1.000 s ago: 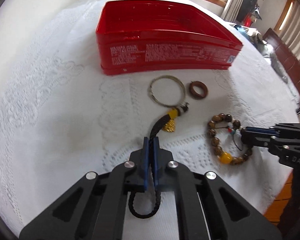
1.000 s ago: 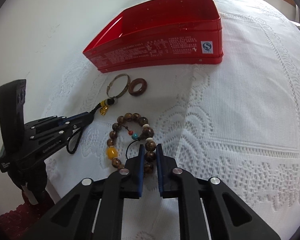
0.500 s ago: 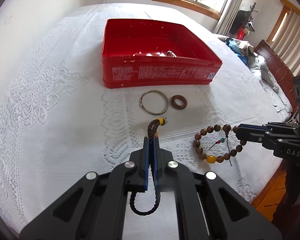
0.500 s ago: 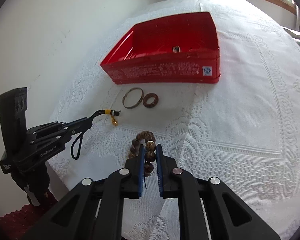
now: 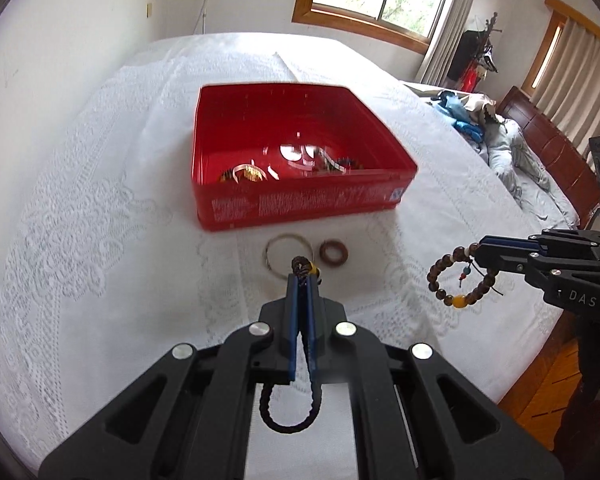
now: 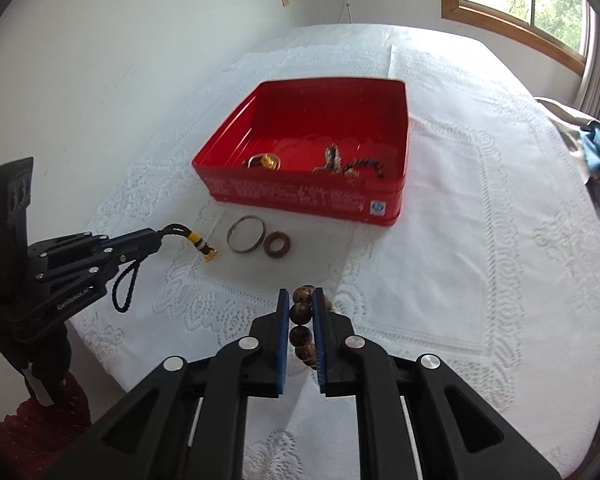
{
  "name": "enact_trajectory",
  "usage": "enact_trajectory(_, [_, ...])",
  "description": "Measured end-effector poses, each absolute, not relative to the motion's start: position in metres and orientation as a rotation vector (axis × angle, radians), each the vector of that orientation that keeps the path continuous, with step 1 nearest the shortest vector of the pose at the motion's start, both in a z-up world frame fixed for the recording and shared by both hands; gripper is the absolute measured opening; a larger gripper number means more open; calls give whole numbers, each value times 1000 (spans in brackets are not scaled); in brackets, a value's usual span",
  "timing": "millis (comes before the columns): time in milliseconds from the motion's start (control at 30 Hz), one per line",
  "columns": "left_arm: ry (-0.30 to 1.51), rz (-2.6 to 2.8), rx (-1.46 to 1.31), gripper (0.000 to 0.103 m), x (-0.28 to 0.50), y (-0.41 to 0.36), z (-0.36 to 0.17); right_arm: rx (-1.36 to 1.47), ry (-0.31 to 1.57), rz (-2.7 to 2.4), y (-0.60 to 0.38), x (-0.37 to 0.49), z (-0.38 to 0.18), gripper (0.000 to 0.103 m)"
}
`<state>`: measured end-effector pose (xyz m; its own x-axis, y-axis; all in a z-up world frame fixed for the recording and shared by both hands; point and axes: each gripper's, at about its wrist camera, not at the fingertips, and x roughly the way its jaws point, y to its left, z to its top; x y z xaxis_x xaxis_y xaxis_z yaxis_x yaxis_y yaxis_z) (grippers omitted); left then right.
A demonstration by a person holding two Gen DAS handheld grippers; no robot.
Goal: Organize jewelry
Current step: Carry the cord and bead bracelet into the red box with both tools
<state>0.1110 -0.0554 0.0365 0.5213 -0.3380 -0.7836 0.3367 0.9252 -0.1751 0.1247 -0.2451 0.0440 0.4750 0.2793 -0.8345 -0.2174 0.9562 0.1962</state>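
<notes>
Above the lace-covered worktop (image 6: 480,240), both hand-held grippers are raised with a piece of jewelry each, so the step in hand looks like the carry toward the red tin (image 5: 300,204). Seen from its own wrist camera, the left hand-held gripper (image 5: 302,280) has its jaws closed almost flat on a dark braided cord (image 5: 286,412), whose loop hangs back between the arms while the knotted end with a yellow band pokes out past the fingertips. From the right wrist view that end (image 6: 198,240) droops with a small gold charm, clear of the cloth. The right hand-held gripper (image 6: 300,300) is closed to a narrow gap on a wooden bead bracelet (image 5: 462,278), pinching a run of beads between the blue pads; in the left view the rest of the bracelet dangles freely below the fingertips. The tin sits open farther back on the cloth and already holds several pieces. Just in front of its near wall a thin metal bangle (image 6: 247,235) and a small brown ring (image 6: 277,245) lie side by side, not yet picked up. Next, I judge, each load must travel forward over the near wall and be let go only once it hangs inside, since both dangle and could catch on the rim
</notes>
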Motion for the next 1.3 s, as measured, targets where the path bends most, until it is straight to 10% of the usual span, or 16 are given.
enact_trajectory(733, [828,-364,-47,2,219,-82,96,89,911,228,-255,226,110,11])
enact_trajectory(1300, [1020,-284,-125,4,345,-106,8,171,1055,265,-220,367,18,11])
